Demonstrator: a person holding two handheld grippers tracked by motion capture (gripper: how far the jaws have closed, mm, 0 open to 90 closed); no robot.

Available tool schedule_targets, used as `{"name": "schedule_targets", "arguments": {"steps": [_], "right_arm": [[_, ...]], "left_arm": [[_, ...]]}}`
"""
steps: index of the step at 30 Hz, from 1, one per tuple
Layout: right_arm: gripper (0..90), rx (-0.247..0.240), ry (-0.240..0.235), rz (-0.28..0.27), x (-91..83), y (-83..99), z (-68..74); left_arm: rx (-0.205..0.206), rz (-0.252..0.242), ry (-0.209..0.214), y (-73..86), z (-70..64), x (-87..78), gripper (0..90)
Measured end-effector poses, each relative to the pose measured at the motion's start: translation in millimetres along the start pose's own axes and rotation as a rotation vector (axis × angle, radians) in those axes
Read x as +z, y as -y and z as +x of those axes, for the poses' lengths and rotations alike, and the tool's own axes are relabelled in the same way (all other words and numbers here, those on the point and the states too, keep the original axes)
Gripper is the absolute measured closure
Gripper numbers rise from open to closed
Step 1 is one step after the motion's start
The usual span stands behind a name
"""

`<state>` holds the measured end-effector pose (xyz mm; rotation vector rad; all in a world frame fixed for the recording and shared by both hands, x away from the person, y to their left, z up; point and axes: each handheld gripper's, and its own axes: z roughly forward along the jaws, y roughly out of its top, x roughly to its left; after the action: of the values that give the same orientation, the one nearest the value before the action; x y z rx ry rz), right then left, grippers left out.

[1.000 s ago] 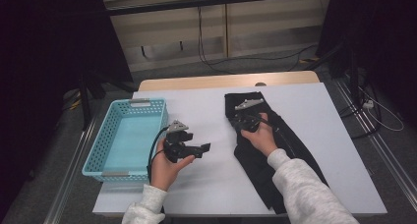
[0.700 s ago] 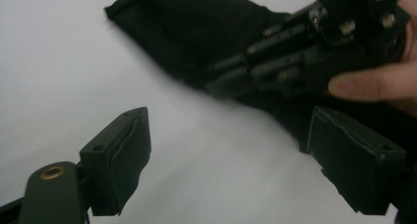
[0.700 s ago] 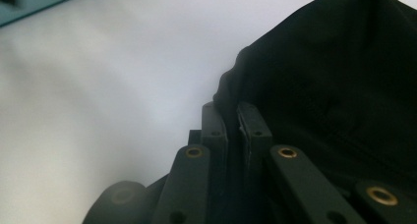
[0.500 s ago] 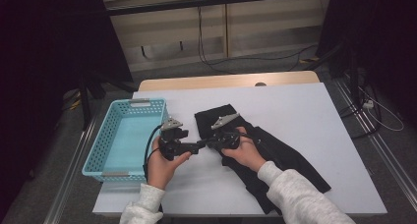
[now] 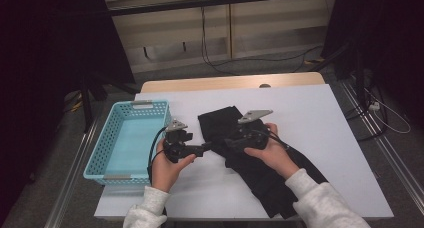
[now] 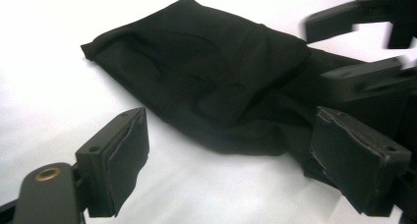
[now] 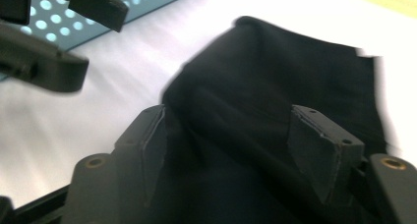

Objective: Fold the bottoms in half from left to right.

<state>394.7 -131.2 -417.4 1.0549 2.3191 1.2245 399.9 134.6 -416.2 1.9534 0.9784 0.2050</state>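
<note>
A black cloth (image 5: 220, 123) lies crumpled on the white table (image 5: 310, 108), its long end running toward the front right under the person's right forearm. My left gripper (image 5: 207, 147) is open and points right at the cloth's left edge; in the left gripper view the cloth (image 6: 206, 71) lies just ahead of the open left gripper (image 6: 241, 150). My right gripper (image 5: 229, 142) points left over the cloth, facing the left gripper a short gap away. In the right gripper view the right gripper (image 7: 231, 145) is open, with the cloth (image 7: 275, 71) under and between its jaws.
A light blue mesh basket (image 5: 142, 104) stands empty at the table's left side, close behind the left hand, and shows as the basket (image 7: 98, 8) in the right gripper view. White table surface lies free to the right and behind the cloth. Floor cables run beyond the table.
The right gripper has swung left toward the left gripper, and the cloth's upper end has moved left with it and bunched up. The left gripper has stayed nearly in place.
</note>
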Motion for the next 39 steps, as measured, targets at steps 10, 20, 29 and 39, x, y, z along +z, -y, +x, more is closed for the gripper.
{"name": "schedule_targets", "arguments": {"steps": [10, 20, 29, 39], "right_arm": [[29.6, 0.06, 0.079, 0.018, -44.2, 54.4, -16.7], [32.6, 0.108, 0.132, 0.058, -62.4, 80.2, -35.1], [36.3, 0.123, 0.152, 0.072, -71.4, 92.7, -43.0], [71.4, 0.191, 0.137, 0.099, -70.5, 104.1, -43.2]], "left_arm": [[0.008, 0.012, 0.001, -2.1, -1.0, 7.3, 14.2], [0.008, 0.024, -0.002, -2.6, -2.2, 15.5, 14.0], [0.007, 0.032, 0.012, -4.4, -2.6, 24.3, 14.0], [0.007, 0.044, 0.021, -5.1, -3.8, 28.9, 14.0]]}}
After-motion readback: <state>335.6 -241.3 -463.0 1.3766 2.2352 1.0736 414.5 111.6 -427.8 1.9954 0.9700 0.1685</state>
